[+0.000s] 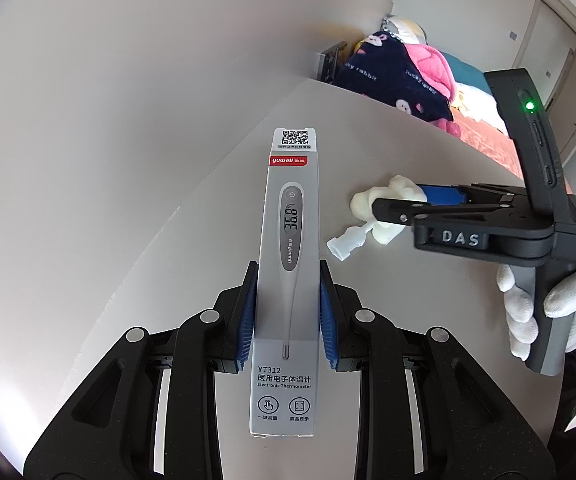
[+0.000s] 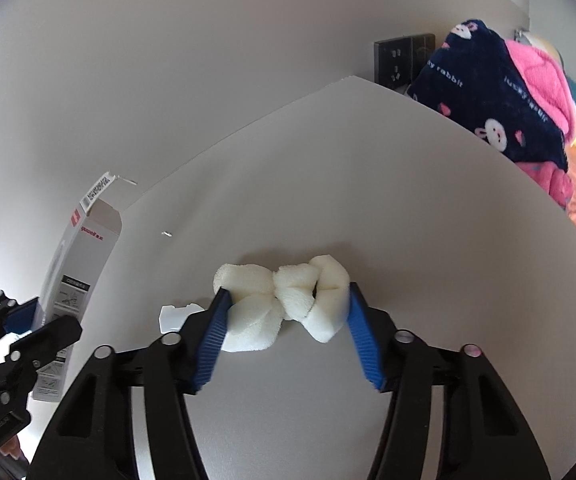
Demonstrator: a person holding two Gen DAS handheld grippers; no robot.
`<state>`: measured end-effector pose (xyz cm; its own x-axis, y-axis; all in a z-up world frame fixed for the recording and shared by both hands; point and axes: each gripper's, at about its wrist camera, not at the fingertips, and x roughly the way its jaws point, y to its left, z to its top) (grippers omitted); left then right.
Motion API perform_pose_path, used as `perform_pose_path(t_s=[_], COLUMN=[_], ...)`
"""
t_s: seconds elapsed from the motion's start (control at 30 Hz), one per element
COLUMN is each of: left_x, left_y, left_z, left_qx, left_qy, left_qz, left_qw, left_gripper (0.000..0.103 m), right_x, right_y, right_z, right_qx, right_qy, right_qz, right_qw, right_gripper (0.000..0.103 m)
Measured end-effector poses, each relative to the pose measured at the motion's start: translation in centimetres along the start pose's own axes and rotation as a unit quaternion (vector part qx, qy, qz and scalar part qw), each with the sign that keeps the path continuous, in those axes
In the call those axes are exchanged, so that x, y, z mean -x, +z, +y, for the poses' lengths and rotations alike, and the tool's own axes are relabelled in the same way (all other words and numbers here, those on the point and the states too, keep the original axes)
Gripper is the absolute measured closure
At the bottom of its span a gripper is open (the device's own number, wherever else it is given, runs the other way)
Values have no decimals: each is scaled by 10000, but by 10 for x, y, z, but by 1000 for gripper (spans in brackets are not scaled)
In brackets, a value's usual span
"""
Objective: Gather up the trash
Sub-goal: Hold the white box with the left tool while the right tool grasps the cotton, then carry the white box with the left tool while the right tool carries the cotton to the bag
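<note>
My left gripper (image 1: 287, 276) is shut on a grey thermometer box (image 1: 288, 280), held upright above the white table (image 1: 367, 140); the box's top flap is open, as the right wrist view (image 2: 76, 264) shows. My right gripper (image 2: 288, 292) has its blue pads on both sides of a knotted piece of white foam (image 2: 284, 304) that lies on the table. In the left wrist view the right gripper (image 1: 403, 208) sits over the foam (image 1: 383, 200). A small clear plastic cap (image 1: 345, 242) lies beside the foam and also shows in the right wrist view (image 2: 176, 316).
The table stands against a white wall (image 1: 128, 80). Beyond its far edge lie a dark blue and pink blanket (image 2: 499, 100) and a bed. A black wall socket (image 2: 401, 60) is behind the table corner. A tiny scrap (image 2: 166, 234) lies on the table.
</note>
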<state>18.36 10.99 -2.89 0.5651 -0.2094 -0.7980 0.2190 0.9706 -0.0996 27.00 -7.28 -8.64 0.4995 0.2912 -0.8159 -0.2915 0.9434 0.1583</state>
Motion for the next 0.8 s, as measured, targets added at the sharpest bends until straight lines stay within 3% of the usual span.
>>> perform_pose_path(t_s=[0.33, 0.8], left_x=[9, 30], left_y=[2, 12], left_z=[-14, -76], left_qx=[27, -240], left_qy=[-107, -404], left_qz=[-104, -216], left_qw=[9999, 9987], left_gripper=[76, 76], right_x=[34, 112], right_y=[-9, -37], right_z=[-6, -33], right_qx=[-84, -308], right_qy=[57, -63], right_qz=[-187, -454], right_qw=[9998, 9985], right_gripper=[50, 49])
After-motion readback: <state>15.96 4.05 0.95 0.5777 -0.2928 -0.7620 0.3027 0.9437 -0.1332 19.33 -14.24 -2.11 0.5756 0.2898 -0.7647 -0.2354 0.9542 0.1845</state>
